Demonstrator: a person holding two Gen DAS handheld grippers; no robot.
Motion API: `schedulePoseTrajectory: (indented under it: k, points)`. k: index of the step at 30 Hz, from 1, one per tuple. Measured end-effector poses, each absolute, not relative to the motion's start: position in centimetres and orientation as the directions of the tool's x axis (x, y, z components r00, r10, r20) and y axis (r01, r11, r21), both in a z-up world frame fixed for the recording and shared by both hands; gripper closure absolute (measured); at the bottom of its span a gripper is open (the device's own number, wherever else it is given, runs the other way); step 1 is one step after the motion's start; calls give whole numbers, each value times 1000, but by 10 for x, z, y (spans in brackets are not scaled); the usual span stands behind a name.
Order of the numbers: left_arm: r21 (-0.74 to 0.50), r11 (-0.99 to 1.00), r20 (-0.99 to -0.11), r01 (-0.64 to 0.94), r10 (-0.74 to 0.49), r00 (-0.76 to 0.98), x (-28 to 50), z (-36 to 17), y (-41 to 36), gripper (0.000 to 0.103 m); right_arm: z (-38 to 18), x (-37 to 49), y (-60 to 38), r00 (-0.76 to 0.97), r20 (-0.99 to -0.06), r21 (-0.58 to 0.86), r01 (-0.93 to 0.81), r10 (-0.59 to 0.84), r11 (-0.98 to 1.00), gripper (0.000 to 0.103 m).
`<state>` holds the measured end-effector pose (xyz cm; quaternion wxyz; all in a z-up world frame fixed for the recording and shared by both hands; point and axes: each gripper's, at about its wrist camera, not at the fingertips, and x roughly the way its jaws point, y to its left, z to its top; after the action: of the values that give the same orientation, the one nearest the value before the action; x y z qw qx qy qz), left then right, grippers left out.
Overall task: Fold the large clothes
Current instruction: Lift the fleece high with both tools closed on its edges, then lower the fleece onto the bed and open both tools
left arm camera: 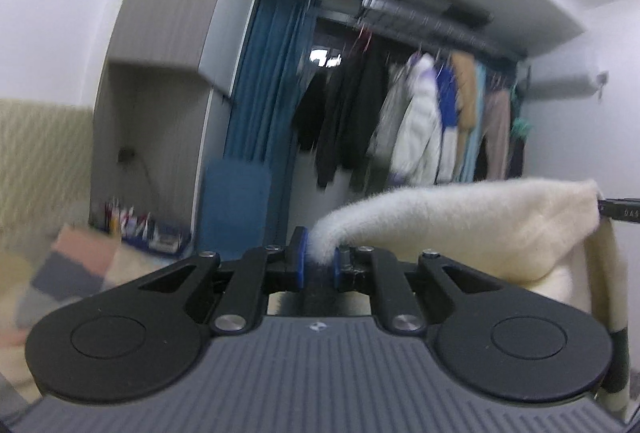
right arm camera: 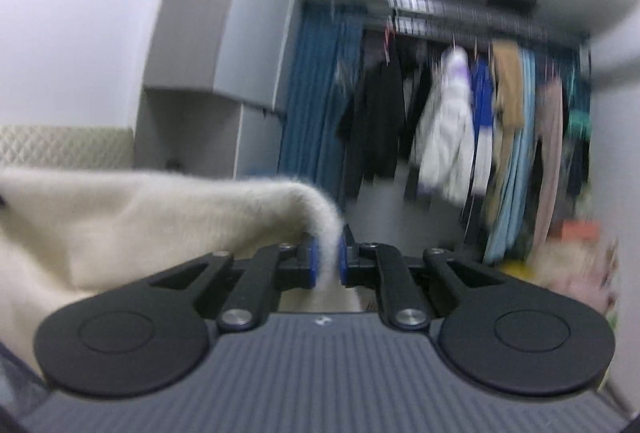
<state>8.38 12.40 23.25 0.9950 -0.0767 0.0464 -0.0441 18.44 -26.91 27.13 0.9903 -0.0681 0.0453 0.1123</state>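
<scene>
A fluffy cream garment [left arm camera: 480, 225] is stretched in the air between both grippers. In the left wrist view my left gripper [left arm camera: 320, 259] is shut on one edge of it, and the cloth runs off to the right, where the tip of the other gripper [left arm camera: 620, 211] pinches its far corner. In the right wrist view my right gripper [right arm camera: 328, 261] is shut on the cream garment [right arm camera: 140, 221], which spreads away to the left and hangs below. Both grippers point roughly level toward a clothes rack.
Ahead, an open wardrobe rail [right arm camera: 460, 13] carries several hanging coats and shirts [left arm camera: 420, 121], with a blue curtain [left arm camera: 268, 81] and grey cabinet [right arm camera: 224, 45] to its left. Folded striped cloth [left arm camera: 76, 265] lies low left on a bed. Clutter [right arm camera: 580, 257] sits low right.
</scene>
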Motion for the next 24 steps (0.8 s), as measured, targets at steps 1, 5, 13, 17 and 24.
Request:
schedulePoseTrajectory:
  k: [1, 5, 13, 17, 24]
  points:
    - [-150, 987, -110, 65, -82, 991, 103, 217, 124, 89, 260, 200, -268, 969, -126, -103, -224, 210, 969, 90]
    - [-166, 986, -195, -19, -14, 981, 178, 165, 137, 89, 212, 269, -255, 960, -207, -72, -206, 188, 976, 90]
    - [-167, 973, -318, -159, 99, 943, 366, 46, 181, 89, 104, 402, -205, 946, -286, -154, -204, 154, 967, 90]
    - [-161, 970, -426, -184, 101, 899, 448, -34, 203, 89, 39, 453, -188, 924, -357, -147, -198, 135, 969, 90]
    - [-164, 969, -571, -185, 60, 819, 531, -150, 230, 89, -71, 510, -165, 858, -499, -114, -204, 122, 972, 89]
